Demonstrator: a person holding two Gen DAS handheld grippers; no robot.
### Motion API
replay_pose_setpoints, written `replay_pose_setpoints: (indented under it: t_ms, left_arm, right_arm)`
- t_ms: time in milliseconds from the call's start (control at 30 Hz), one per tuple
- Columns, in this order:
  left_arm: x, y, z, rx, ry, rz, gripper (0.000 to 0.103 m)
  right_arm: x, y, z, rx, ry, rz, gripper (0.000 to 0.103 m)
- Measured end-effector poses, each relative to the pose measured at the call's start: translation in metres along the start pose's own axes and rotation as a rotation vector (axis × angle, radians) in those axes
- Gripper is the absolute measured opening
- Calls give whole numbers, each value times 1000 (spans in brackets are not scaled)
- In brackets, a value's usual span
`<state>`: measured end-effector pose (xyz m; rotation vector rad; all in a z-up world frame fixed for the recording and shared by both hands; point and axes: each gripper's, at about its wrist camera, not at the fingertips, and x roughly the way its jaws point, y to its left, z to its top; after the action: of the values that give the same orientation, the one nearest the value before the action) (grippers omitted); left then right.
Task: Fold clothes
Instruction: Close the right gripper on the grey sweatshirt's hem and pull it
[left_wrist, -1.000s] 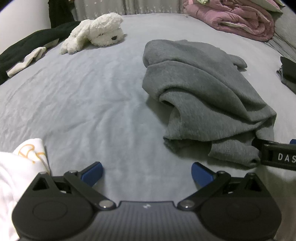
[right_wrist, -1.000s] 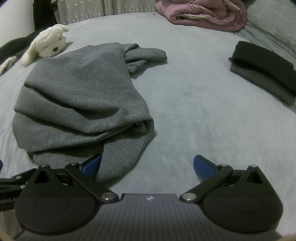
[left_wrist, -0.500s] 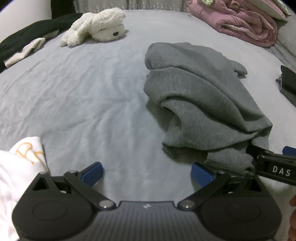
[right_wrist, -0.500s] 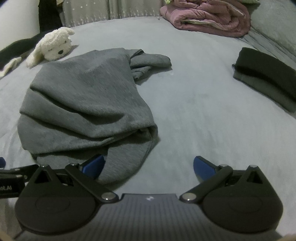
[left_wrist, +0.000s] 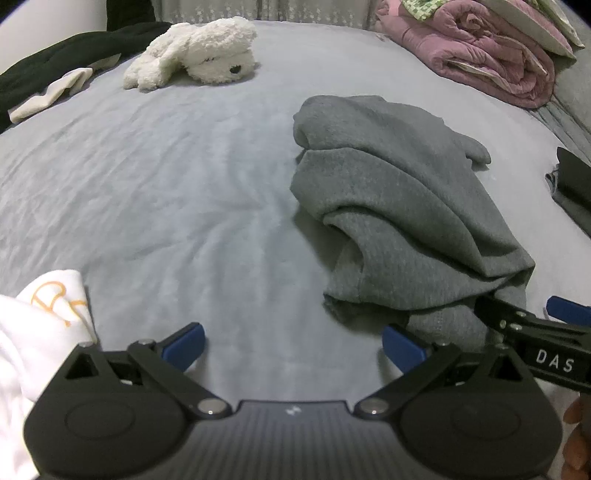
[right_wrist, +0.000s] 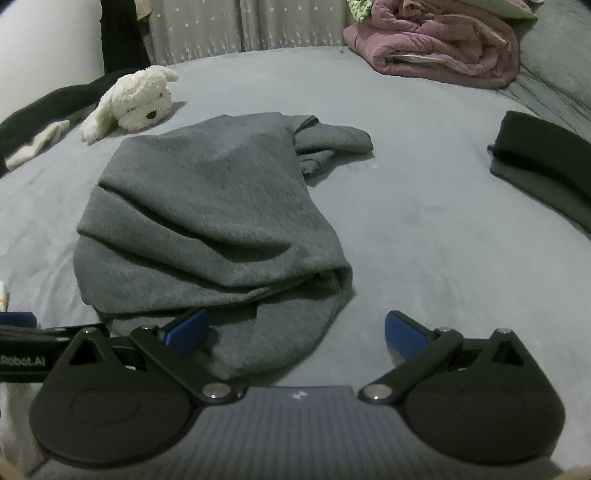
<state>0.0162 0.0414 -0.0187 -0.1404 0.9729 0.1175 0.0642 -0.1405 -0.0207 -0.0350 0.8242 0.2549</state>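
- The crumpled grey fleece sweatshirt (right_wrist: 207, 221) lies in a rumpled heap on the pale blue-grey bed sheet (left_wrist: 166, 192); its folds hide how the sleeves and body are arranged, and one sleeve end pokes out at the far side.
- The folded black and grey garment (right_wrist: 543, 162) on the right is cut off by the frame edge in both views.
- The white cloth with orange lettering (left_wrist: 40, 332) is cut off at the lower left and shows clearly only in the left wrist view, as does a fingertip at the lower right corner.
- The white plush dog toy (left_wrist: 199, 62) and the rolled pink quilt (right_wrist: 439, 48) lie at the far side in both views.
- The left gripper (left_wrist: 293, 345) is spread wide and holds nothing; its right blue pad is just beside the sweatshirt's near hem.
- The right gripper (right_wrist: 295, 330) is also spread wide, empty, with its left blue pad over the near hem; contact cannot be told.
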Motion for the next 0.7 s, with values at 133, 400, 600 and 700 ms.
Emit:
replay_pose_setpoints:
  t_ms: [133, 400, 600, 700]
  left_arm:
    - [-3, 4, 0, -4, -3, -10, 103]
    - [-9, 6, -1, -14, -5, -15, 103]
    - [-14, 6, -5, -1, -18, -11, 103]
    - [-16, 5, -6, 1, -22, -13, 103]
  right_arm:
    - [0, 1, -1, 0, -3, -4, 78]
    - [-5, -1, -1, 3, -27, -15, 24]
    - [-16, -7, -2, 14, -44, 9, 6]
    - [-24, -12, -3, 32, -59, 18, 5]
